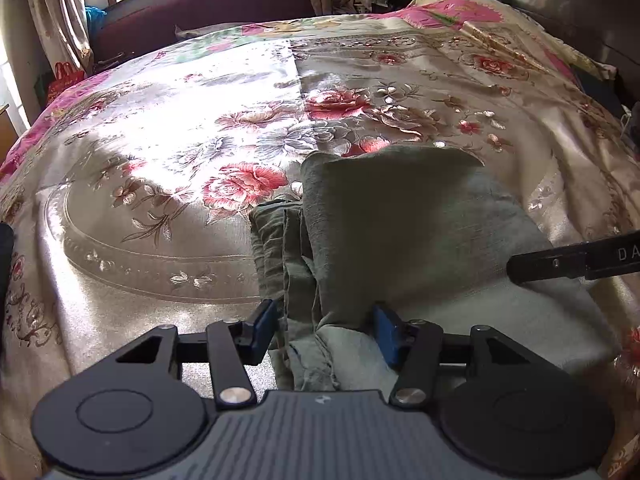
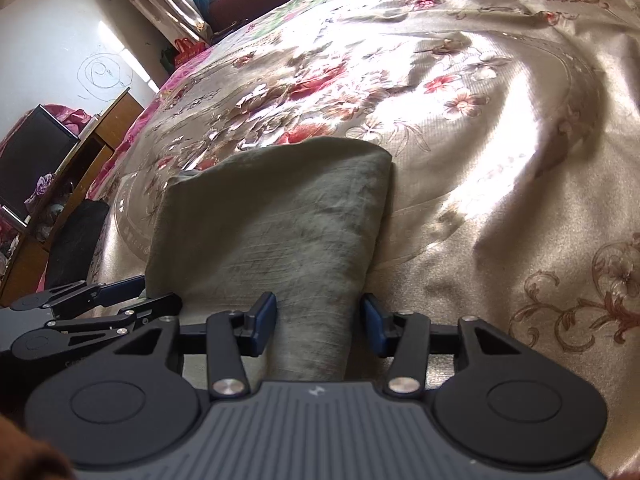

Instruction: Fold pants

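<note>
Pants (image 1: 400, 232): olive-grey, coarse slubby weave, folded into a thick rectangular pad on glossy floral satin bedspread (image 1: 160, 200); bunched layers at its left edge. Left gripper (image 1: 326, 330) jaws apart, straddling cloth. Right gripper (image 2: 320, 326) jaws apart around the fold, not pinching.
</note>
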The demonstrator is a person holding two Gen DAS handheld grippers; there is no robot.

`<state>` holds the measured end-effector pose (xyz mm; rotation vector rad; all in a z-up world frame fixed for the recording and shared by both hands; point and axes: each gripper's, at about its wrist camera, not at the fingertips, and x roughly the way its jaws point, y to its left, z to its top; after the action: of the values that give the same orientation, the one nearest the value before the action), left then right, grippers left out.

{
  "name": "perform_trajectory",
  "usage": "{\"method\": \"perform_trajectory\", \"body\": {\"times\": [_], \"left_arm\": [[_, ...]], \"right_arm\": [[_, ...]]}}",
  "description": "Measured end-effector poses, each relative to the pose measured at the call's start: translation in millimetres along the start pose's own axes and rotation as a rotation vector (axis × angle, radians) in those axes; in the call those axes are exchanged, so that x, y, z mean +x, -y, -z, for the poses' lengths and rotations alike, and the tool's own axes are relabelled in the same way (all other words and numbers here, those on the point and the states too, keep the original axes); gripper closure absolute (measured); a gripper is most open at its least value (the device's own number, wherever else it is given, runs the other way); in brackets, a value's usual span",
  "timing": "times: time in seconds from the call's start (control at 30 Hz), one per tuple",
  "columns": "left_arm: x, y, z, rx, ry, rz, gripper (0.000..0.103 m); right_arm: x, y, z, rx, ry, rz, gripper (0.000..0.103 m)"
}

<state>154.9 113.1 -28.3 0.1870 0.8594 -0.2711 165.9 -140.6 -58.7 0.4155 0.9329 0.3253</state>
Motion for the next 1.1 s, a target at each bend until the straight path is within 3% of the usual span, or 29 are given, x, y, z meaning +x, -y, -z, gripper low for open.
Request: {"method": "perform_trajectory", "body": {"times": [0.27, 0.43, 0.53, 0.7, 0.93, 1.1], "left_arm": [[6, -11, 6, -0.032, 0.024, 0.001, 0.017], [15, -12, 0, -0.081, 0.011, 0.014, 0.015], [12, -6, -2, -0.068, 0.016, 0.039, 0.017], [5, 9, 1, -0.003, 0.052, 0.004, 0.027], [6, 8, -1, 0.009, 0.051, -0.020, 0.040], [9, 10, 0, 0.024, 0.052, -0.035, 0.041]], "right_arm": [[11, -7, -2, -0.017, 0.002, -0.023, 0.054], [14, -8, -4, -0.028, -0.002, -0.026, 0.054], [10, -7, -2, -0.044, -0.008, -0.036, 0.054], [14, -10, -3, -0.060, -0.009, -0.034, 0.053], [13, -11, -2, -0.091, -0.012, -0.034, 0.056], [16, -13, -2, -0.087, -0.012, -0.024, 0.057]]}}
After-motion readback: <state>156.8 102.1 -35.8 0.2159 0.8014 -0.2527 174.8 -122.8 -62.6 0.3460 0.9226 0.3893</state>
